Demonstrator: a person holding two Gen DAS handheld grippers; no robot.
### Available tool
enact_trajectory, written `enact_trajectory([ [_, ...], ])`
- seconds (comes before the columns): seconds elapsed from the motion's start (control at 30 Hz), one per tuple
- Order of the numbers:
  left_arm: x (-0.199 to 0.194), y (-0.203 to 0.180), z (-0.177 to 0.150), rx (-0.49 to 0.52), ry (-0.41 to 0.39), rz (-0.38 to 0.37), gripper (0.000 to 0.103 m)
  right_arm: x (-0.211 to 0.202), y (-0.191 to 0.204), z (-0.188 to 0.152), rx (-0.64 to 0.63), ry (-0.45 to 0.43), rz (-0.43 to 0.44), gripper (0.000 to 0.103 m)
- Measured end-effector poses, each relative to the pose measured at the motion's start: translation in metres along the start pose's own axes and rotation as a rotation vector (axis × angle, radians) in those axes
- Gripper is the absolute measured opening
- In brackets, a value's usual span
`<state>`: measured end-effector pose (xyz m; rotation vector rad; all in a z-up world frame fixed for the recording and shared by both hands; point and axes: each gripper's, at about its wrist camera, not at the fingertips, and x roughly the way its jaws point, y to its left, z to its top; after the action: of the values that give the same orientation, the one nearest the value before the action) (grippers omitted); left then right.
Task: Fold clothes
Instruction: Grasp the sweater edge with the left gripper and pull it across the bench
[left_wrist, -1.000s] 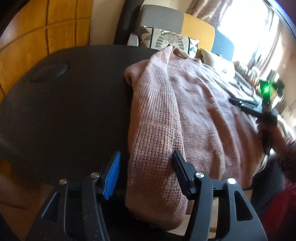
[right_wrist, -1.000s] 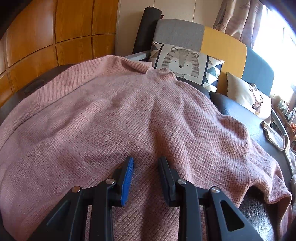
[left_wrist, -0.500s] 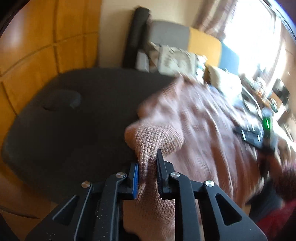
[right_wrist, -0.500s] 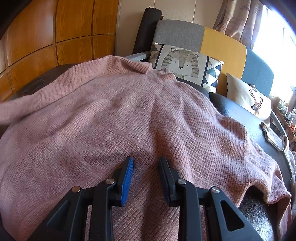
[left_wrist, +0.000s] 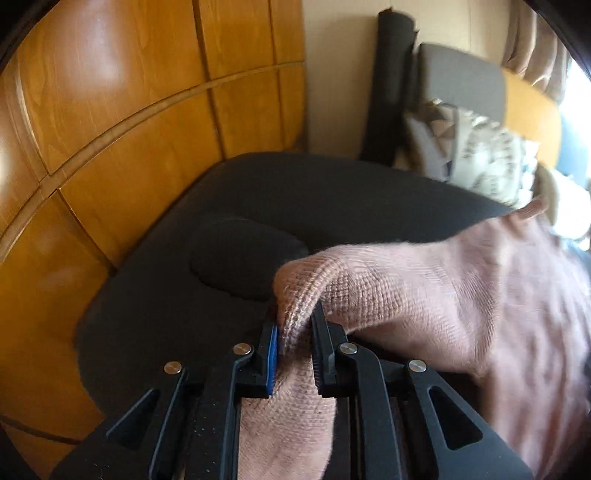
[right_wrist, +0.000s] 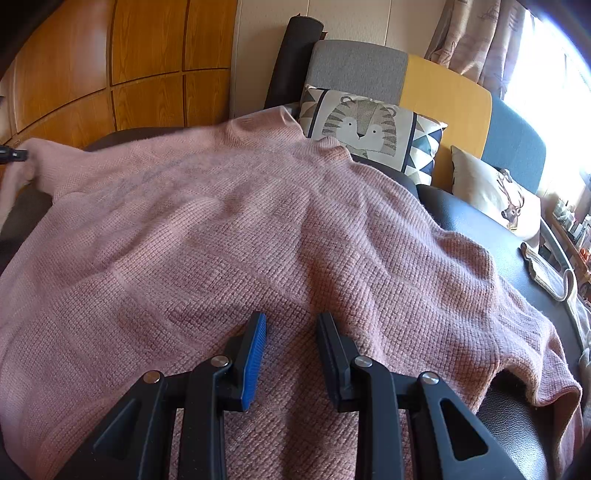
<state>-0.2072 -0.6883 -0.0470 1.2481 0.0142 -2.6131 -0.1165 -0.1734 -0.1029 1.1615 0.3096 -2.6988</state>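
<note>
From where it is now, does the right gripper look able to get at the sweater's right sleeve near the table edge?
Probably yes. The right gripper hangs open over the pink sweater, and the right sleeve lies uncovered on the dark table, with nothing between them.

The sweater (right_wrist: 258, 229) lies spread over the table (right_wrist: 465, 221), filling the middle of the frame. A cushion (right_wrist: 369, 129) sits behind it, at the top. The wood wall (right_wrist: 110, 74) is upper left.
</note>
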Motion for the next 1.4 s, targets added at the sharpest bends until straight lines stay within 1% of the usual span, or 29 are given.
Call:
enact_trajectory([
  [0.07,0.022,0.001,0.007,0.015,0.029,0.052,0.016,0.0,0.0,0.0,0.0,0.0,0.0,0.028],
  [0.2,0.056,0.003,0.011,0.034,0.077,0.114,0.016,0.001,0.001,0.0,0.001,-0.001,-0.001,0.028],
  [0.33,0.07,0.004,0.018,0.051,0.072,0.178,0.016,0.001,0.0,0.0,0.001,-0.002,-0.003,0.028],
  [0.43,0.078,0.006,0.024,0.09,0.062,0.229,0.016,0.002,0.001,-0.001,-0.003,-0.004,-0.007,0.028],
  [0.5,0.087,0.006,0.027,0.114,0.08,0.248,0.019,0.002,0.001,-0.002,-0.007,-0.006,-0.011,0.028],
  [0.6,0.106,0.005,0.025,0.142,0.154,0.256,0.021,0.003,0.002,-0.004,-0.011,-0.008,-0.016,0.028],
  [0.63,0.111,0.004,0.024,0.154,0.168,0.264,0.023,0.004,0.002,-0.005,-0.011,-0.008,-0.016,0.028],
  [0.67,0.113,0.004,0.024,0.159,0.164,0.27,0.025,0.004,0.002,-0.006,-0.011,-0.009,-0.017,0.028],
  [0.73,0.112,0.01,0.027,0.131,0.167,0.248,0.026,0.006,0.003,-0.007,-0.011,-0.01,-0.015,0.028],
  [0.83,0.102,0.028,0.031,0.022,0.188,0.164,0.036,0.007,0.002,-0.008,-0.008,-0.012,-0.008,0.028],
  [0.93,0.086,0.061,0.034,-0.119,0.185,0.018,0.037,0.007,0.001,-0.009,-0.007,-0.012,-0.005,0.028],
  [1.0,0.073,0.083,0.03,-0.193,0.169,-0.046,0.037,0.007,0.001,-0.009,-0.007,-0.013,-0.005,0.028],
  [1.07,0.057,0.1,0.022,-0.221,0.145,-0.069,0.037,0.007,0.001,-0.009,-0.006,-0.013,-0.003,0.028],
  [1.23,0.026,0.125,-0.009,-0.231,0.128,-0.074,0.037,0.006,0.0,-0.01,-0.005,-0.014,0.001,0.028],
  [1.33,0.02,0.139,-0.03,-0.25,0.142,-0.059,0.037,0.006,0.0,-0.01,-0.004,-0.014,0.003,0.028],
  [1.4,0.021,0.139,-0.044,-0.233,0.166,-0.049,0.037,0.006,0.0,-0.01,-0.005,-0.014,0.002,0.028],
])
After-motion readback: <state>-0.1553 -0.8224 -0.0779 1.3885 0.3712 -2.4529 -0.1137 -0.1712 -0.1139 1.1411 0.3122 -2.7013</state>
